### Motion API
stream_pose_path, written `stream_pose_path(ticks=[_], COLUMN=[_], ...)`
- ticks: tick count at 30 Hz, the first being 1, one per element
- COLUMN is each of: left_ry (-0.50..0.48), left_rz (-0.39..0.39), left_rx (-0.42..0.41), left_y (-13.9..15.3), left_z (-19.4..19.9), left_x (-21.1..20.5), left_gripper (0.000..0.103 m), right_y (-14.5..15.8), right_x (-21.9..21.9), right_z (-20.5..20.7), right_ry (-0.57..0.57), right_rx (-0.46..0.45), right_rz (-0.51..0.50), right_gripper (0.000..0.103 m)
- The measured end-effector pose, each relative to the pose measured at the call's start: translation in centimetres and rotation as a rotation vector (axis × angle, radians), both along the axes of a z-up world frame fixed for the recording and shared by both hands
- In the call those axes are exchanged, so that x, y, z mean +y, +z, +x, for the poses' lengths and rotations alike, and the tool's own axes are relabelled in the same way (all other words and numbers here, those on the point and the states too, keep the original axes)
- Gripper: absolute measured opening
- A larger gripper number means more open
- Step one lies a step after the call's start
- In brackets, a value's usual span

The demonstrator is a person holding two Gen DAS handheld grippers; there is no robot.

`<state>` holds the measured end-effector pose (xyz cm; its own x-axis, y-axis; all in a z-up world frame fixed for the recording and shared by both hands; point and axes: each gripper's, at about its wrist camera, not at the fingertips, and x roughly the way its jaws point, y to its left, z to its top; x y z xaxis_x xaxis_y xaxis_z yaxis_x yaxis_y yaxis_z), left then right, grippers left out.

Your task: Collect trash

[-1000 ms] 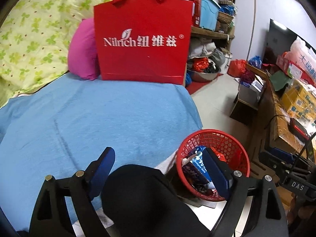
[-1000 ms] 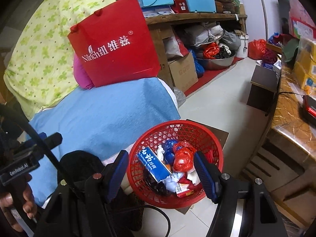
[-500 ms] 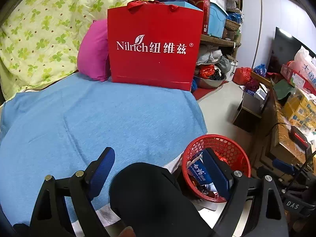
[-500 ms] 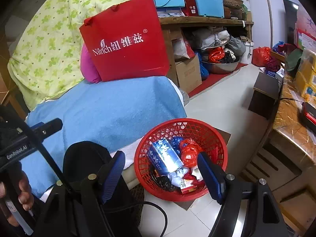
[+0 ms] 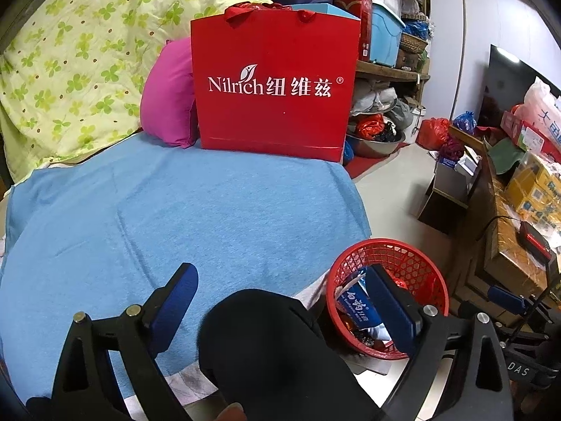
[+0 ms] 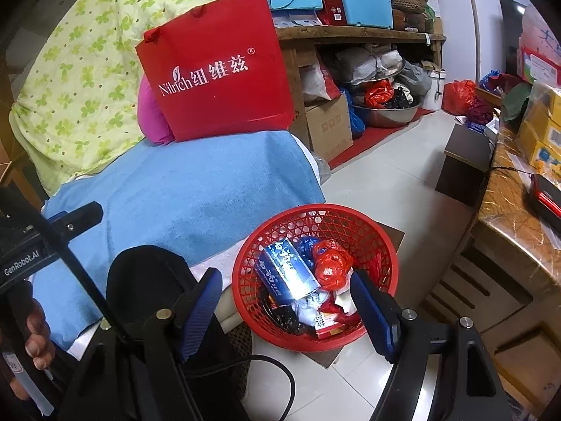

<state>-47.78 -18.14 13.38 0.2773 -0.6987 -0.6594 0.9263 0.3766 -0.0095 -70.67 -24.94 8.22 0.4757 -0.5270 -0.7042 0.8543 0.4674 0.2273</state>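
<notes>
**A:** Trash fills the round red plastic lattice basket point(image 6: 315, 273): a blue and white printed carton point(image 6: 289, 273), a knotted red plastic bag point(image 6: 331, 266), a crumpled blue bag point(image 6: 305, 245) and a small red and white packet point(image 6: 328, 326) low in the pile.

**B:** Where does the basket stand?

**A:** On the pale tiled floor point(image 6: 392, 189), on a dark flat board, just beside the bed corner.

**B:** Which way does the carton lie?

**A:** Tilted, its long axis running from the basket's far left rim down toward its near side.

**B:** What lies left of the basket?

**A:** A yellow-green clover-print quilt point(image 5: 70, 63), a magenta pillow point(image 5: 168, 98) and an upright red paper gift bag with white lettering point(image 5: 273, 87), all beyond a bare blue towel-like bedspread point(image 5: 175, 210). A black-clad knee point(image 5: 266, 343) rises just left of the basket.

**B:** And to its right?

**A:** A cluttered wooden table point(image 6: 508, 210).

**B:** The tongs?

**A:** The left gripper point(image 5: 284, 301) has just been spreading, its jaws wide apart and empty. The right gripper point(image 6: 287, 312) stands apart too, over the basket, clamping nothing.
</notes>
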Motion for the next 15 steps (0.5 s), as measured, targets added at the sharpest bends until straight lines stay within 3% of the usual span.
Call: stream_pose_path(ticks=[15], left_ry=[0.015], left_rz=[-0.009], left_rx=[-0.049], left_y=[0.03], left_z=[-0.67], left_x=[0.19], left_gripper=[0.096], right_y=[-0.17], right_x=[0.39], right_z=[0.23], right_ry=[-0.003], right_rx=[0.011], right_rz=[-0.004], right_gripper=[0.078])
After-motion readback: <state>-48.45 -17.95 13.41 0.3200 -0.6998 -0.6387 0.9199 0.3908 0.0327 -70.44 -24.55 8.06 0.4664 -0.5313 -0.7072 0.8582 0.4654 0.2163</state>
